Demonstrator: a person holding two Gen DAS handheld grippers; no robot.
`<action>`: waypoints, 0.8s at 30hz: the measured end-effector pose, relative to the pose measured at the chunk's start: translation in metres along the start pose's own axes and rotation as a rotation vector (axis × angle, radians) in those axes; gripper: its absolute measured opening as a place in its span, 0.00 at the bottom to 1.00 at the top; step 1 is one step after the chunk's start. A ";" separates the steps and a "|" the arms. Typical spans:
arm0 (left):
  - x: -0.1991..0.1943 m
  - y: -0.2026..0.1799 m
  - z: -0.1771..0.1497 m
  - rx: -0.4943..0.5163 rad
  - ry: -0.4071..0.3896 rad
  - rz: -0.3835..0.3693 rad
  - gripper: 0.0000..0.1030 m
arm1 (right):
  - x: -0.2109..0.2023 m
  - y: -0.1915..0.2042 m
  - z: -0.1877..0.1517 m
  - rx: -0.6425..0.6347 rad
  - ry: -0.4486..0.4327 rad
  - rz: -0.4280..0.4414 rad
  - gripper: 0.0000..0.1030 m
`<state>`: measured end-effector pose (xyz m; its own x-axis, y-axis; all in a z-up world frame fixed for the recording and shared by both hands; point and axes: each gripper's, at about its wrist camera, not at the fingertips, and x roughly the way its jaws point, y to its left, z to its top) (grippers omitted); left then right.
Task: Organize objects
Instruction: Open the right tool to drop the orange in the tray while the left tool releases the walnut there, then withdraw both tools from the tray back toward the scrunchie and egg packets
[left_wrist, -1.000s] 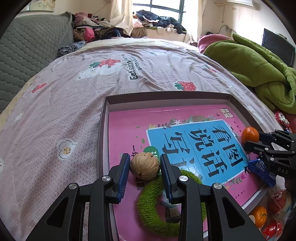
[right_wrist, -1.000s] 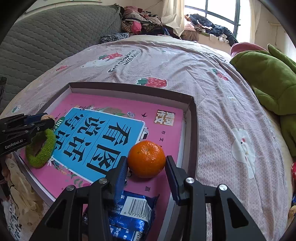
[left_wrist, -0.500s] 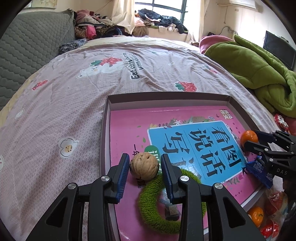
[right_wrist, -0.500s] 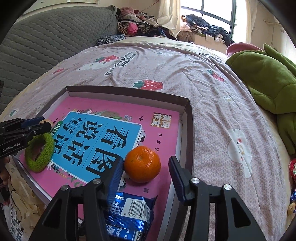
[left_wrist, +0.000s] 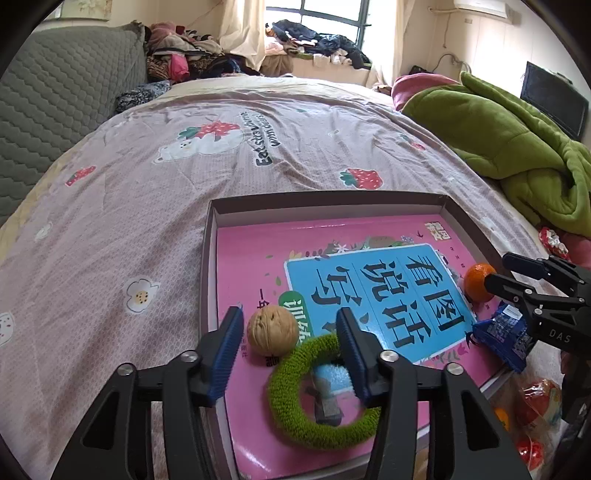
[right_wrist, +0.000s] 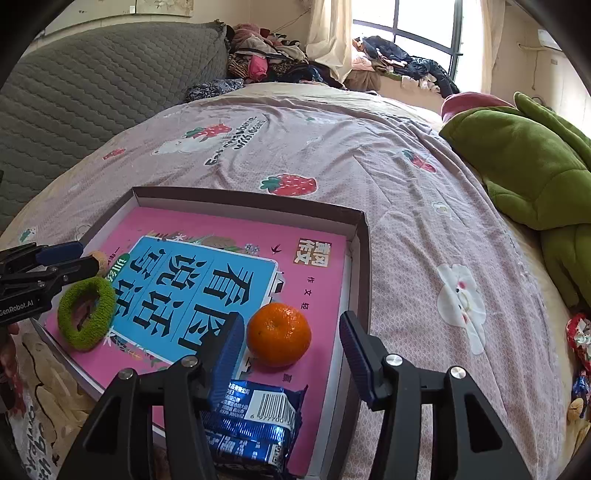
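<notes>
Left wrist view: the left gripper (left_wrist: 290, 332) stands with its jaws parted around a walnut (left_wrist: 272, 334), which rests free on the pink book (left_wrist: 255, 266) lying inside a shallow cardboard tray (left_wrist: 332, 206) on a pink strawberry-print bedspread (left_wrist: 147, 206). The jaws have just been opening, and daylight shows on either side of the nut. A green fuzzy hair ring (left_wrist: 291, 402) lies just in front of the walnut, its far edge passing under the right-hand finger. At the tray's right edge the right gripper (left_wrist: 496, 275) reaches in beside a mandarin (left_wrist: 476, 282) and a blue snack packet (left_wrist: 504, 338).

Right wrist view: the right gripper (right_wrist: 291, 332) brackets the mandarin (right_wrist: 279, 334), which sits on the book (right_wrist: 221, 229) near the tray's right wall (right_wrist: 364, 280). These jaws too have just been opening; the left pad appears to be clear of the fruit, though the gap is slim. The snack packet (right_wrist: 255, 417) lies just below the mandarin. A green blanket (right_wrist: 517, 162) is heaped at right.
</notes>
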<state>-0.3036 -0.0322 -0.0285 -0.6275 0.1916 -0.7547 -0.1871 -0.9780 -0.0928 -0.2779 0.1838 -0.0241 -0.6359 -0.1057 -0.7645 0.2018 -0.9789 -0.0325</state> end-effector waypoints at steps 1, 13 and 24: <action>-0.003 -0.001 0.000 0.000 -0.003 0.003 0.54 | -0.002 -0.001 0.000 0.007 -0.003 0.000 0.52; -0.043 -0.014 -0.001 -0.013 -0.045 -0.017 0.55 | -0.048 -0.001 0.004 0.039 -0.082 0.021 0.53; -0.097 -0.031 -0.012 -0.033 -0.101 -0.059 0.56 | -0.102 0.009 -0.001 0.029 -0.175 0.053 0.57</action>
<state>-0.2284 -0.0212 0.0398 -0.6893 0.2547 -0.6782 -0.2017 -0.9666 -0.1579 -0.2105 0.1855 0.0529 -0.7452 -0.1833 -0.6412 0.2183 -0.9756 0.0252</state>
